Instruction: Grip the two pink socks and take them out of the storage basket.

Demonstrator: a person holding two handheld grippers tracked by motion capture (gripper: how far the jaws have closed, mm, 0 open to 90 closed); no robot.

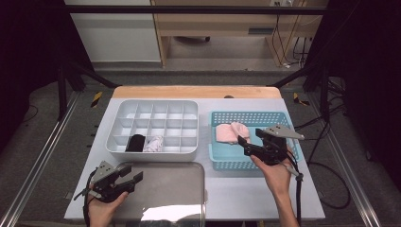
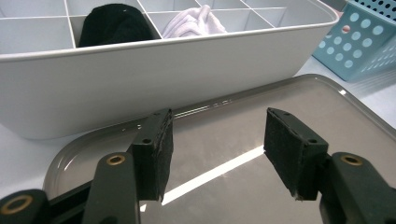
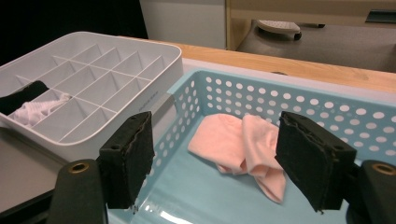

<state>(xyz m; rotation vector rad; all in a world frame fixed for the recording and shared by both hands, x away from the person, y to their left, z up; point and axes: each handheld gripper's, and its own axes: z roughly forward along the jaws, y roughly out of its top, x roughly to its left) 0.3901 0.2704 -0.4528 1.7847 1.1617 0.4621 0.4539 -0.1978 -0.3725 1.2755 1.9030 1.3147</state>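
The left claw (image 1: pixel 126 181) hovers released over the metal tray (image 1: pixel 165 189) on the counter (image 1: pixel 227 189). Beyond it sits the white divided box (image 1: pixel 152 126). The right claw (image 1: pixel 249 142), jaws apart and empty, hangs over the blue basket (image 1: pixel 222 163) holding the pink cloth (image 1: pixel 230 132).

Divided box (image 1: pixel 152 126) left of basket (image 1: pixel 253 163), cloth (image 1: pixel 230 132) in basket, tray (image 1: pixel 165 189) before box.
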